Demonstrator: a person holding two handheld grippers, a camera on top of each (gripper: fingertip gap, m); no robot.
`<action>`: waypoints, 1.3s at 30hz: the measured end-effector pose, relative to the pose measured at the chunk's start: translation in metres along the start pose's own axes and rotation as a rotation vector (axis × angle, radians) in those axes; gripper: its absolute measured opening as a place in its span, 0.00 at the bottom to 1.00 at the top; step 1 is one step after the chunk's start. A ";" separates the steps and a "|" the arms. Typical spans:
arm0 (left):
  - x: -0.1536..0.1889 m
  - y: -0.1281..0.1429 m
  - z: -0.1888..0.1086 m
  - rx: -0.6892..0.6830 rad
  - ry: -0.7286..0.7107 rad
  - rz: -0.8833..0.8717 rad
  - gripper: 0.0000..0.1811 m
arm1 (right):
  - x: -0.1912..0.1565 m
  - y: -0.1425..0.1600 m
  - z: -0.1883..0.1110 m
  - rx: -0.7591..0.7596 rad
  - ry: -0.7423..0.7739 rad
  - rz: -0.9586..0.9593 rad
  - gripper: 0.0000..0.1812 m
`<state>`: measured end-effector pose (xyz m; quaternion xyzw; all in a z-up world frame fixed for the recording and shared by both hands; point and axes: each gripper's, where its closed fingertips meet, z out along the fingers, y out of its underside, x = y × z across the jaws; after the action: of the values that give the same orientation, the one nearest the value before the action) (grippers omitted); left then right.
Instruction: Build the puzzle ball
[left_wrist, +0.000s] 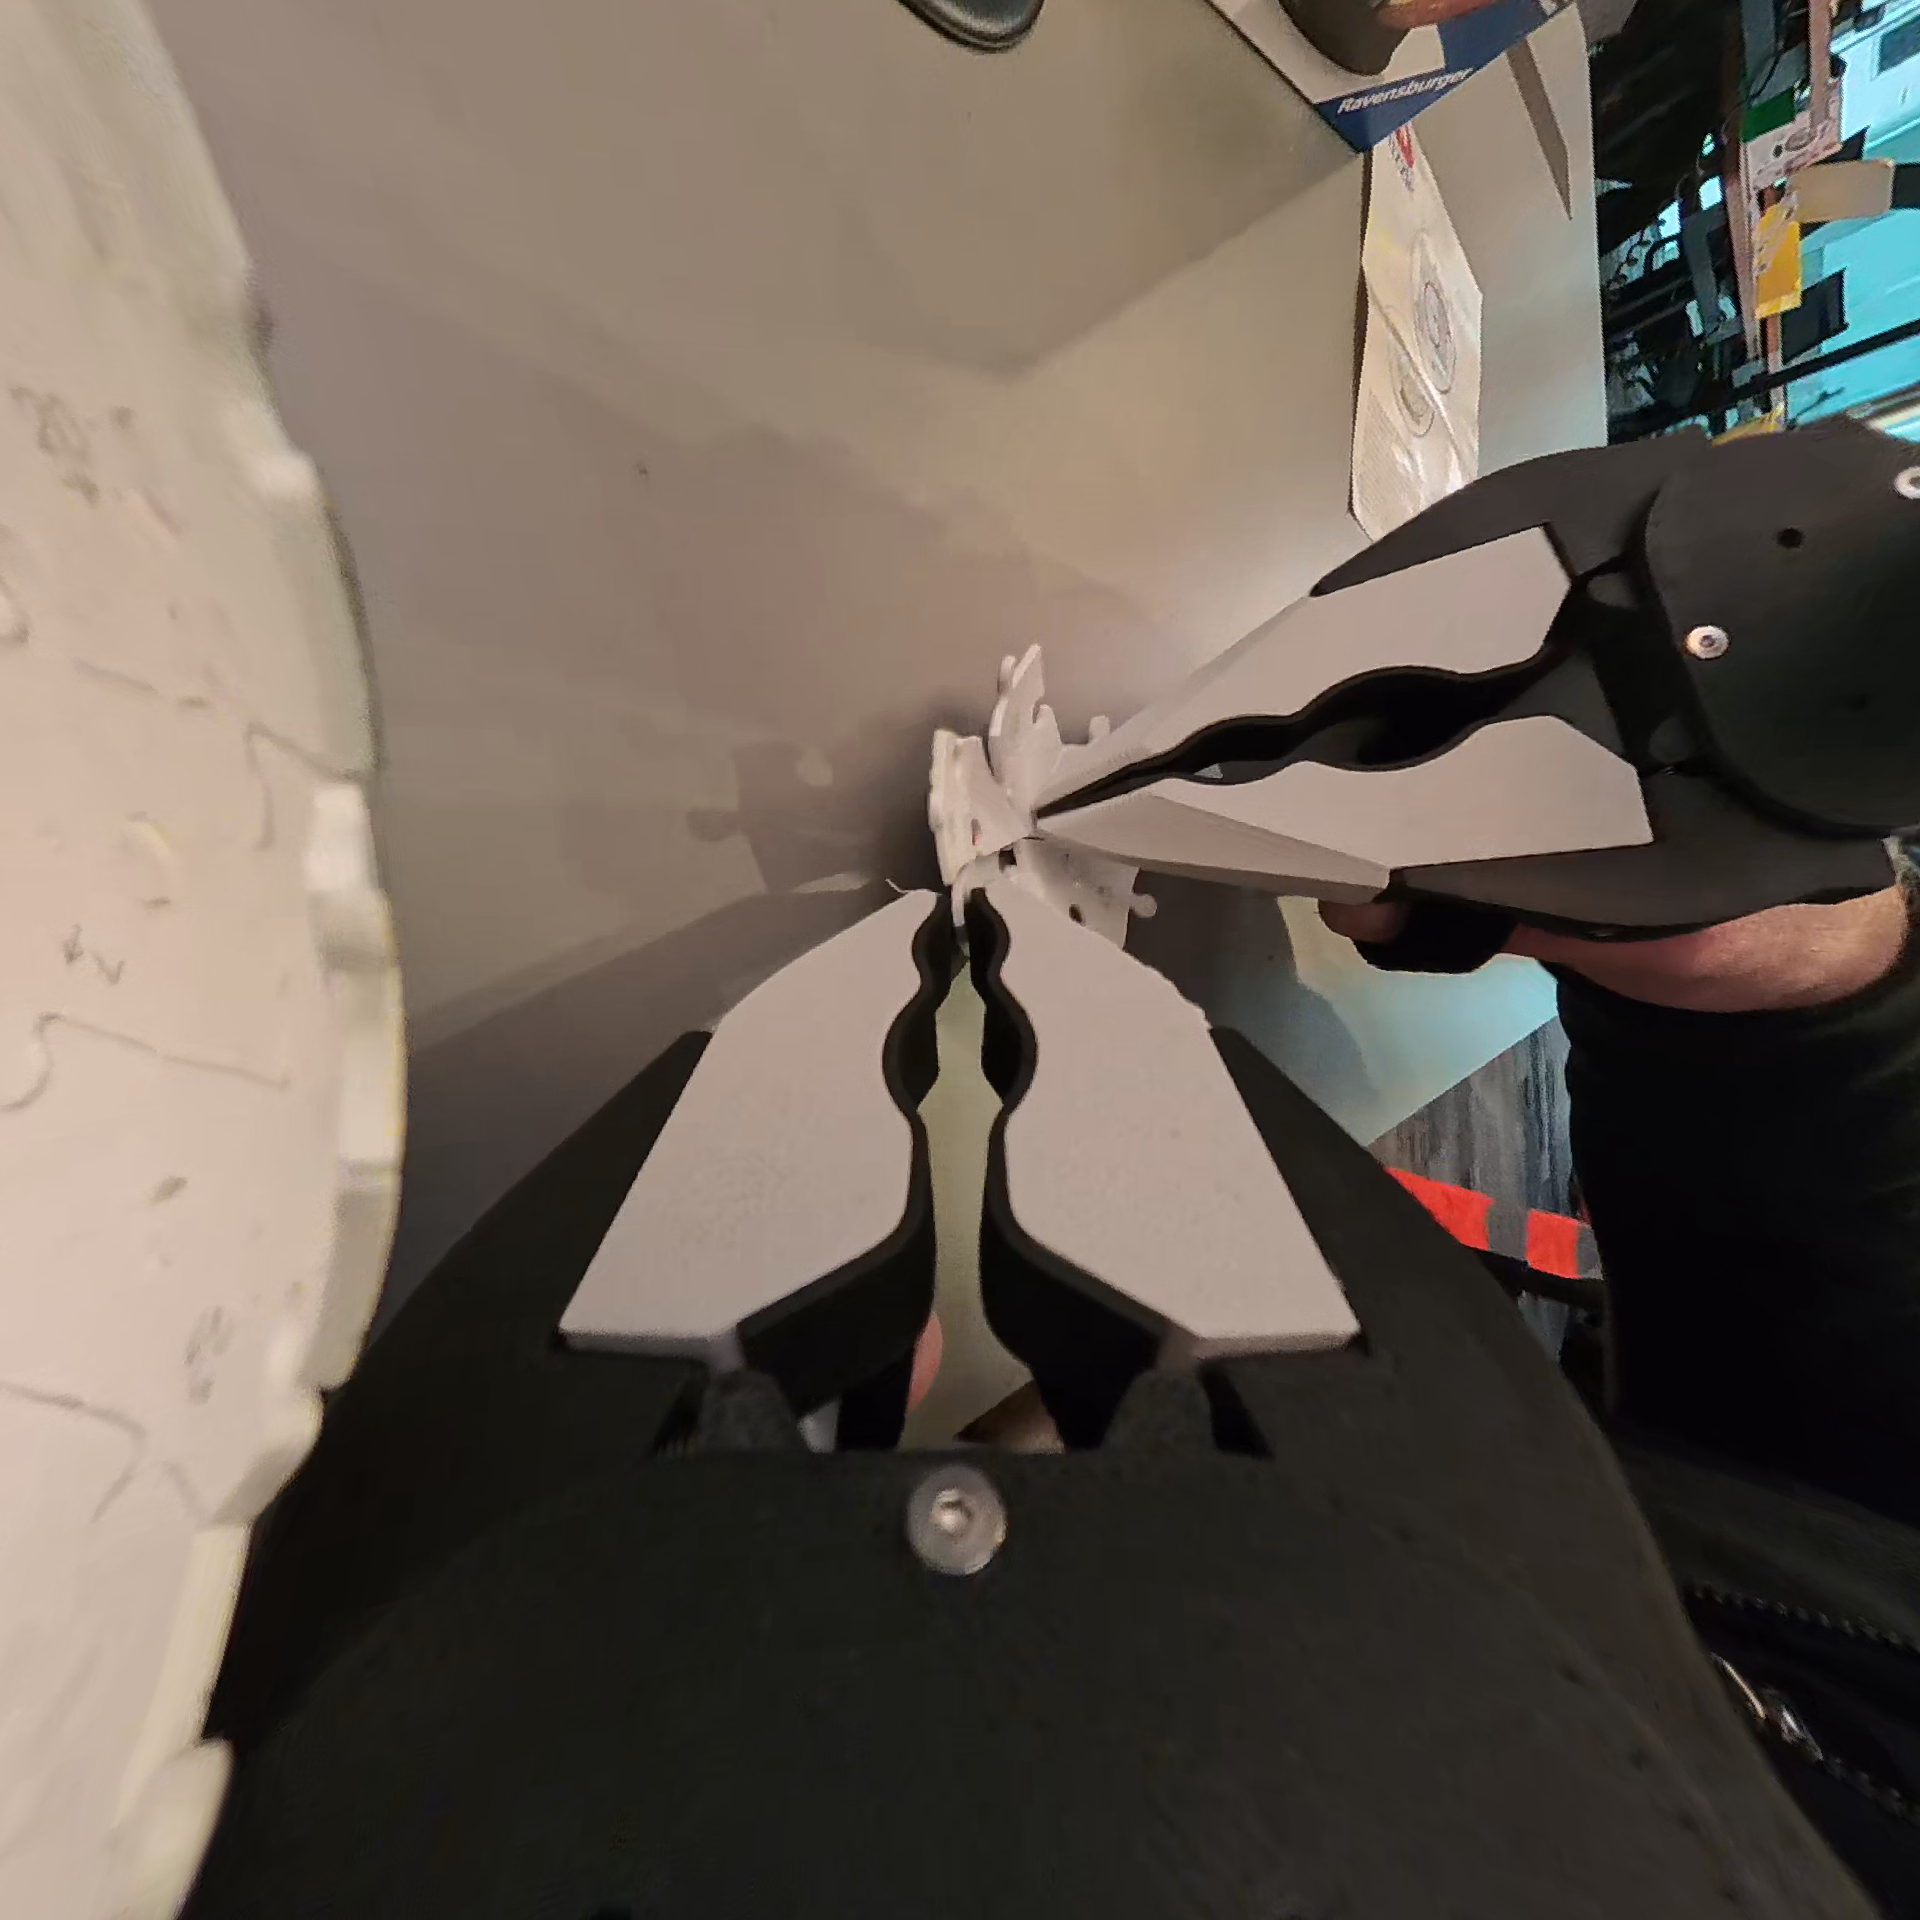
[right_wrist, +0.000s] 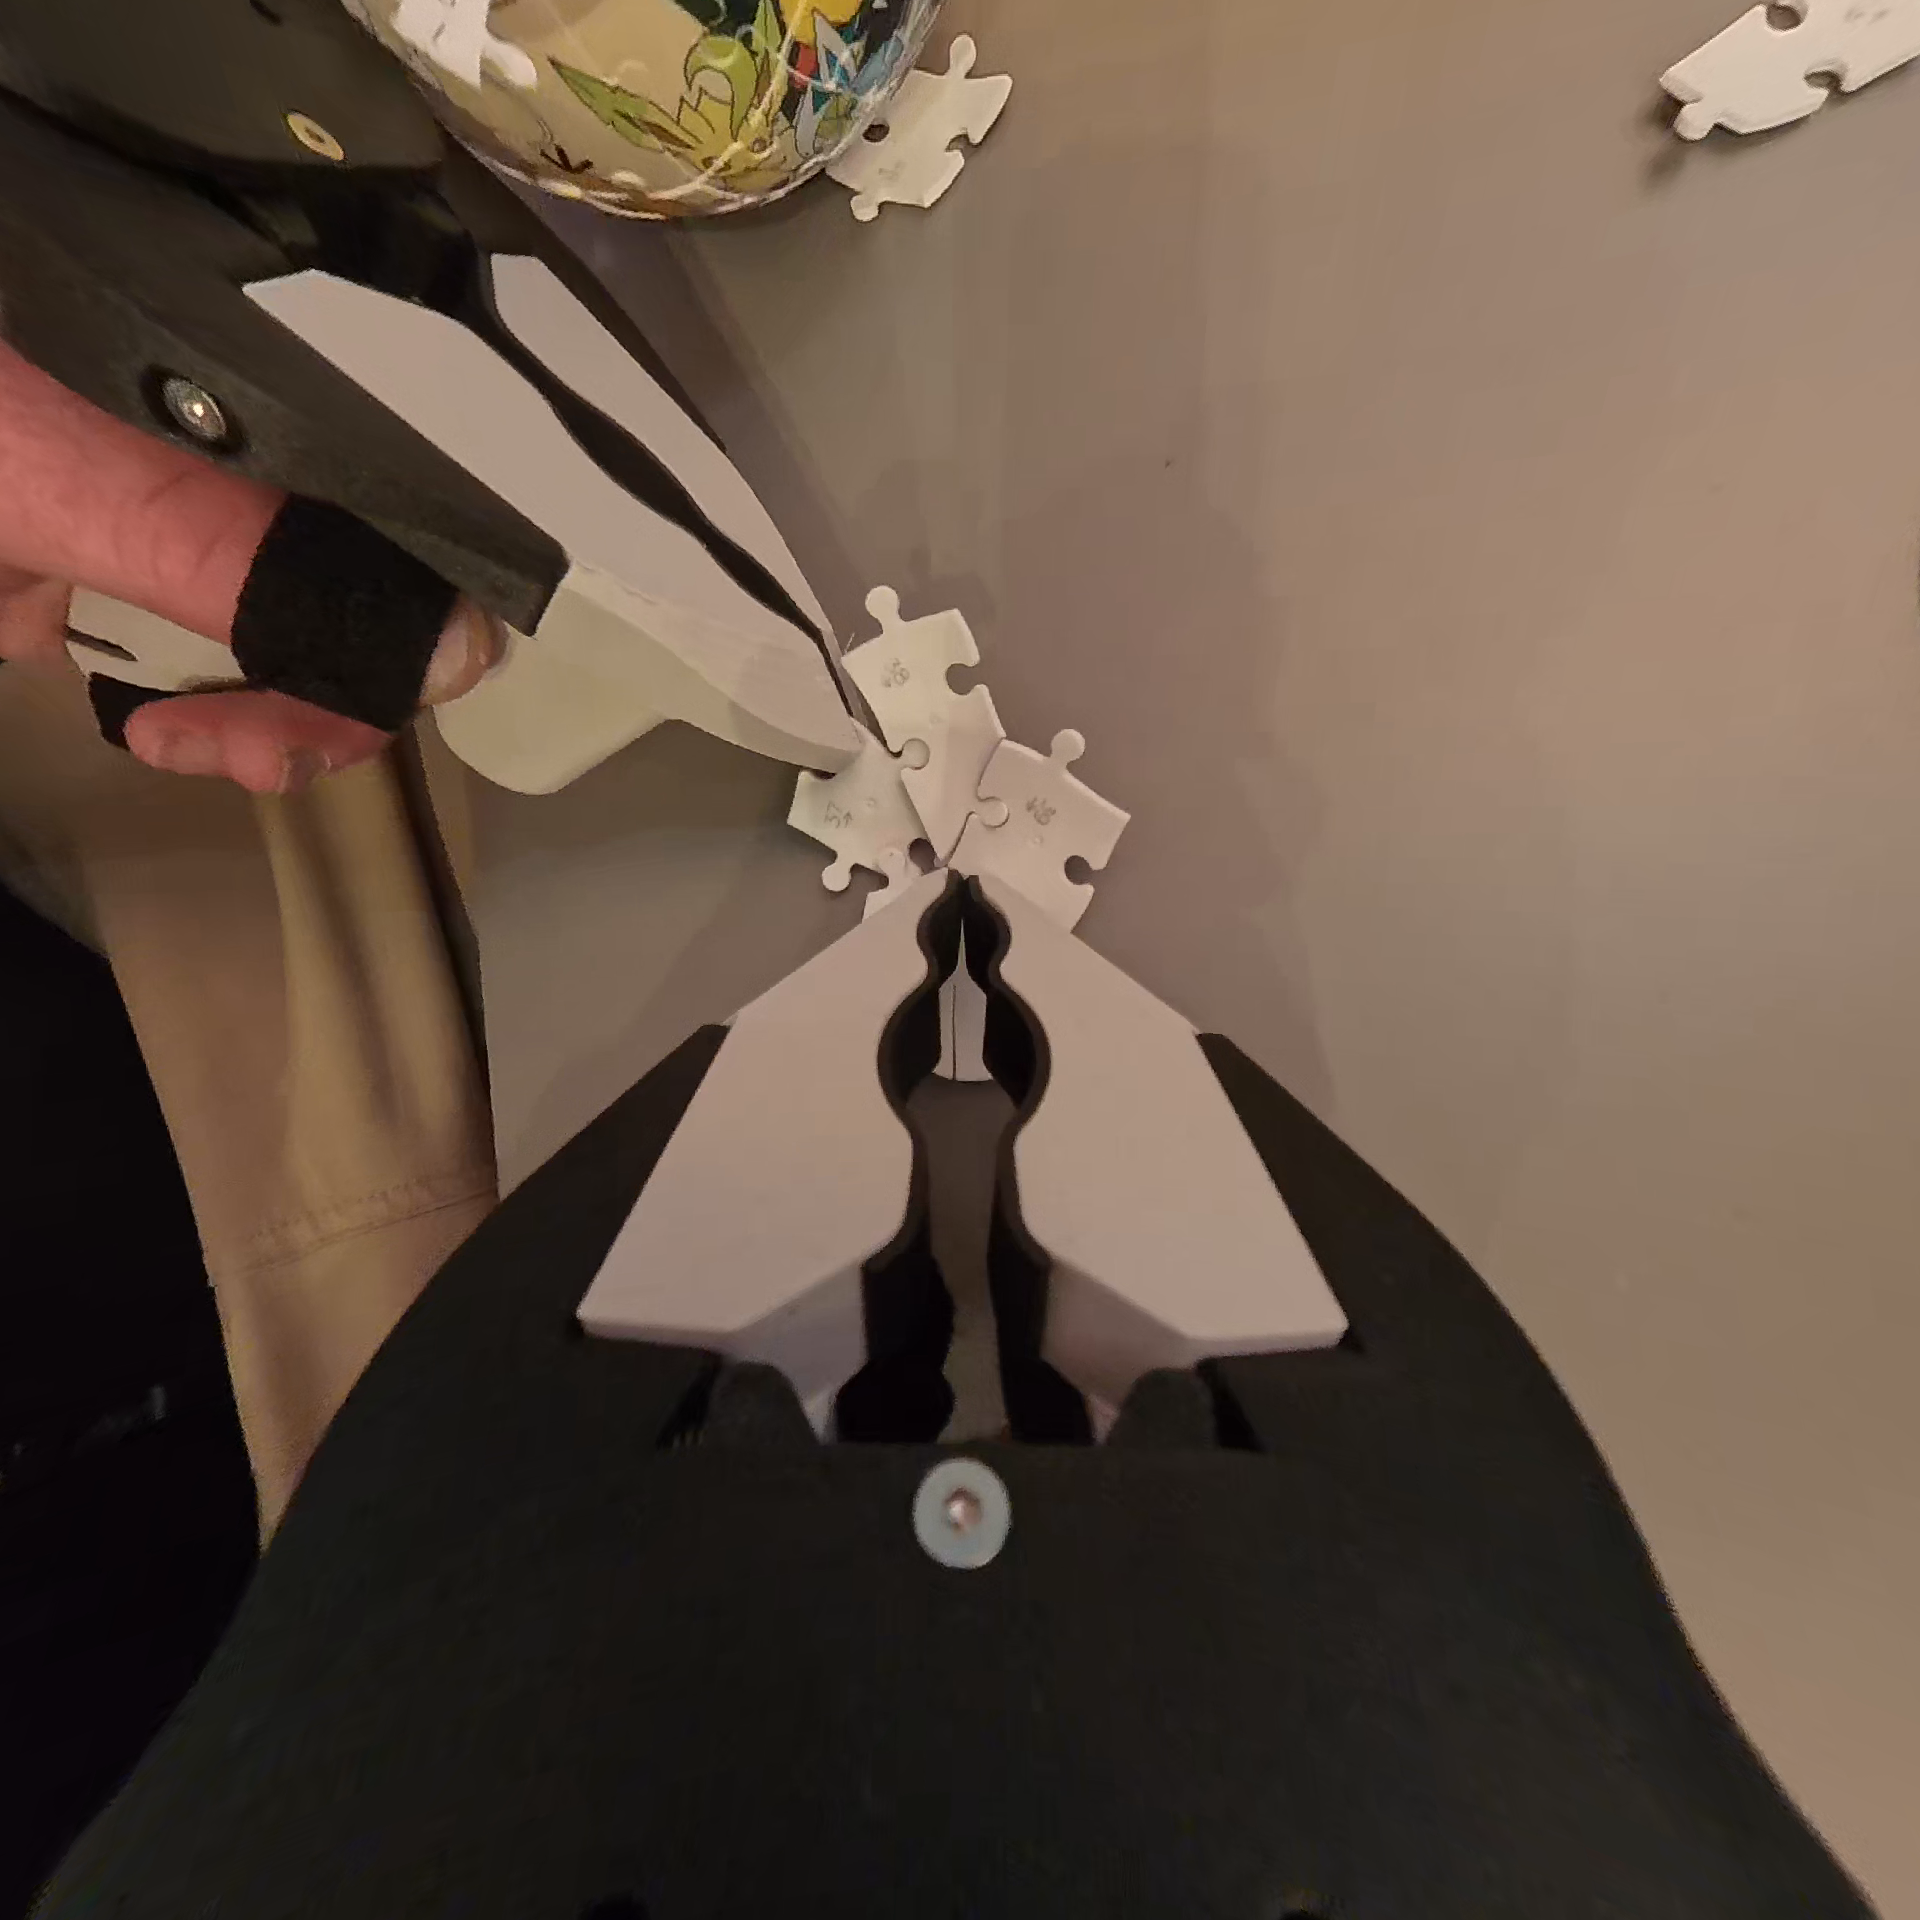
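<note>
A small cluster of joined white puzzle pieces (right_wrist: 935, 769) is held just above the grey table, blank backs up. My left gripper (left_wrist: 961, 906) is shut on the cluster's edge; in the right wrist view it comes in from the upper left (right_wrist: 864, 740). My right gripper (right_wrist: 957, 883) is shut on a piece at the cluster's near edge; that piece shows edge-on between the fingers. In the left wrist view it reaches in from the right (left_wrist: 1039, 821) onto the cluster (left_wrist: 977, 800). The partly built puzzle ball (right_wrist: 675, 104) is colourful outside; it also fills the left of the left wrist view, blurred (left_wrist: 156, 935).
A loose white piece (right_wrist: 920, 135) lies beside the ball. More joined white pieces (right_wrist: 1787, 62) lie at the far right. A blue puzzle box (left_wrist: 1455, 73) and a printed sheet (left_wrist: 1418, 332) sit near the table's far edge. A person's hand (right_wrist: 208, 623) holds the left gripper. Less than 4 cm separates the two grippers' tips.
</note>
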<state>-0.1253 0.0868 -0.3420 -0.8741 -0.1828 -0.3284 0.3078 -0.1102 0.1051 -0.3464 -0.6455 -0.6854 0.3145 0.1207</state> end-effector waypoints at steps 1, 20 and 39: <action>0.000 0.000 0.000 -0.008 0.001 0.004 0.01 | 0.000 0.000 0.000 0.002 0.003 -0.009 0.00; -0.002 0.005 -0.006 -0.069 0.034 -0.014 0.01 | -0.007 -0.002 -0.003 0.004 0.019 -0.146 0.00; -0.003 0.008 -0.007 -0.095 0.049 -0.055 0.01 | -0.011 -0.002 0.007 -0.002 0.035 -0.217 0.00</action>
<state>-0.1268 0.0761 -0.3433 -0.8739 -0.1833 -0.3665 0.2614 -0.1141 0.0923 -0.3482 -0.5729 -0.7495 0.2875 0.1654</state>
